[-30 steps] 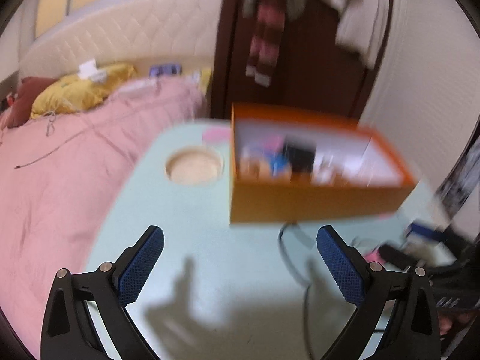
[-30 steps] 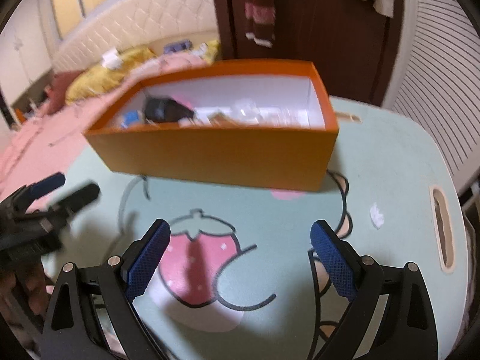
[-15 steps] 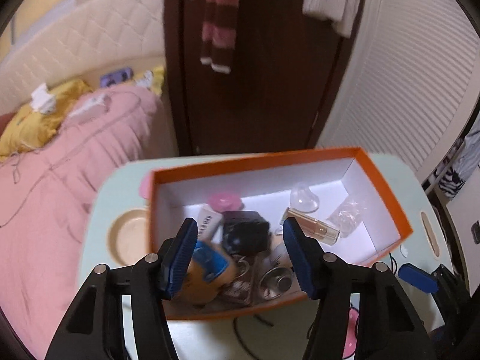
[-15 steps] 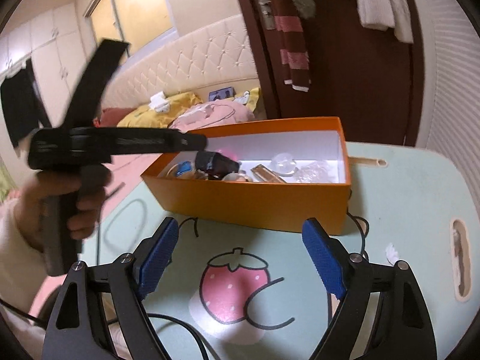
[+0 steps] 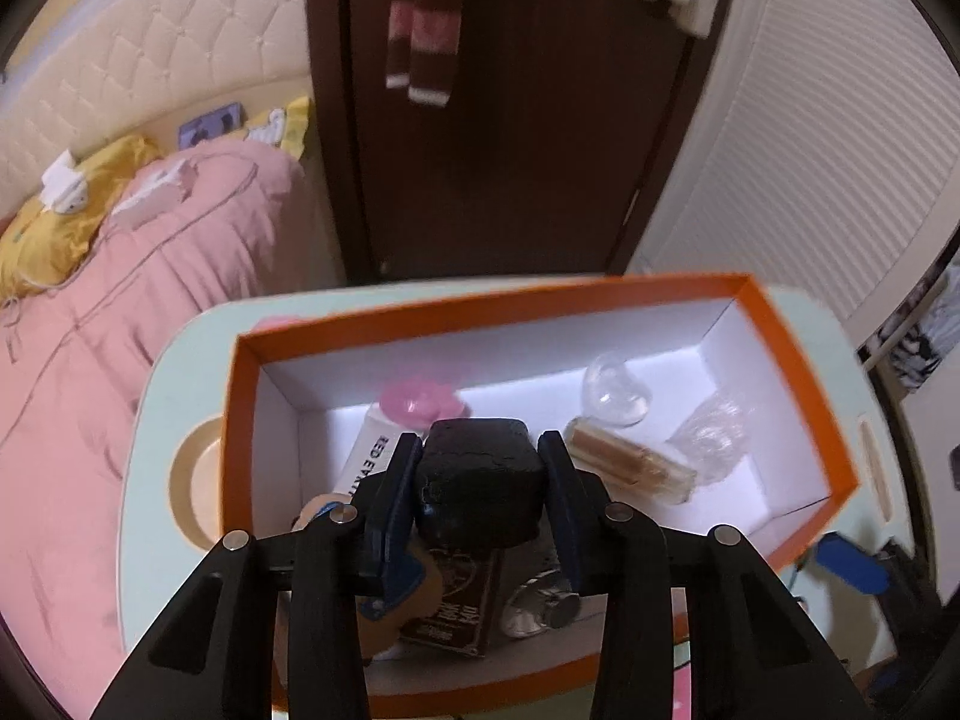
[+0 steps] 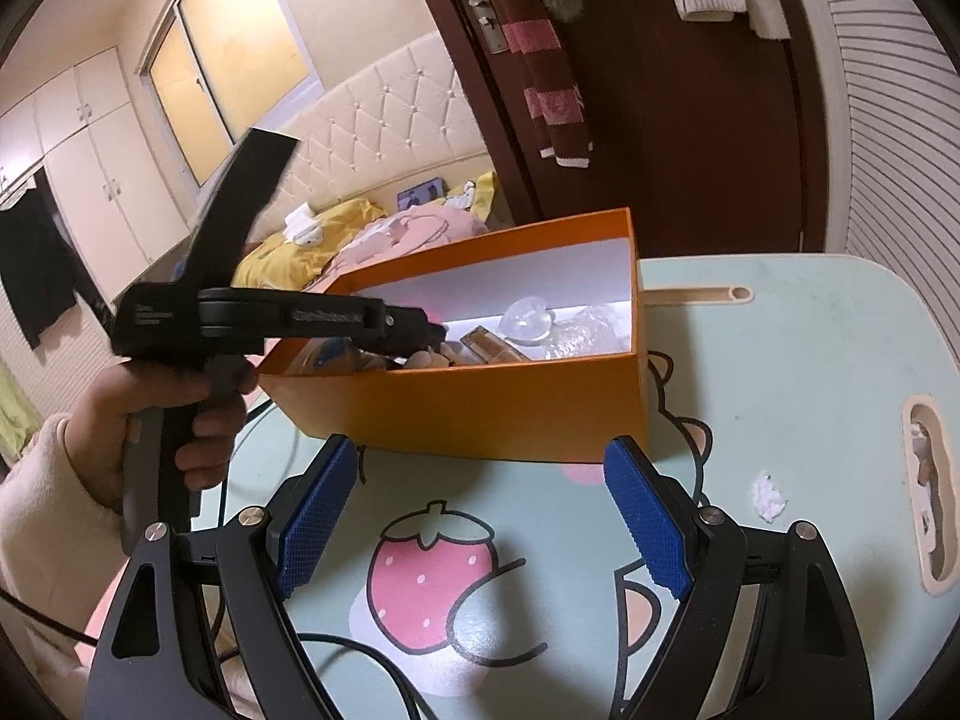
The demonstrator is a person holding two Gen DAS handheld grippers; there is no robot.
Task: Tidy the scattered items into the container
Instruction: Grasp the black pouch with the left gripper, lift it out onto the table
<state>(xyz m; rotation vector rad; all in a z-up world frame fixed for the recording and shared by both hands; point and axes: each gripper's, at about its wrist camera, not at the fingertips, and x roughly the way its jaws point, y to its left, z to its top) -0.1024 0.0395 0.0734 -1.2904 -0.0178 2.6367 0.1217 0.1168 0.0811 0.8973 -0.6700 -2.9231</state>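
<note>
A big pink bed [image 5: 120, 324] sits on the left, beside a dark brown door [image 5: 510, 120] with a striped scarf [image 5: 420, 18] hanging on it. In front is a light green table [image 6: 780, 372] with a pink strawberry picture [image 6: 429, 585] on it. A small white scrap [image 6: 769, 495] lies on the table.

The orange box [image 6: 480, 408] stands on the table. It is white inside. In it lie a clear heart-shaped thing [image 5: 615, 390], a gold bottle [image 5: 630, 462], a crinkly clear wrapper [image 5: 714, 435], a white tube [image 5: 366, 456] with a pink top, a dark brown box [image 5: 456, 600], and a shiny round thing [image 5: 540, 600].

The left gripper [image 5: 480, 474] reaches down into the orange box. Its two blue fingers [image 5: 399, 498] squeeze a black lumpy block [image 5: 480, 486] from both sides. The block is over the things in the box. I cannot tell if it touches them.

The right gripper [image 6: 480, 516] hangs over the table, near the strawberry. Its jaws are spread wide with nothing between them. It is just in front of the orange box.
</note>
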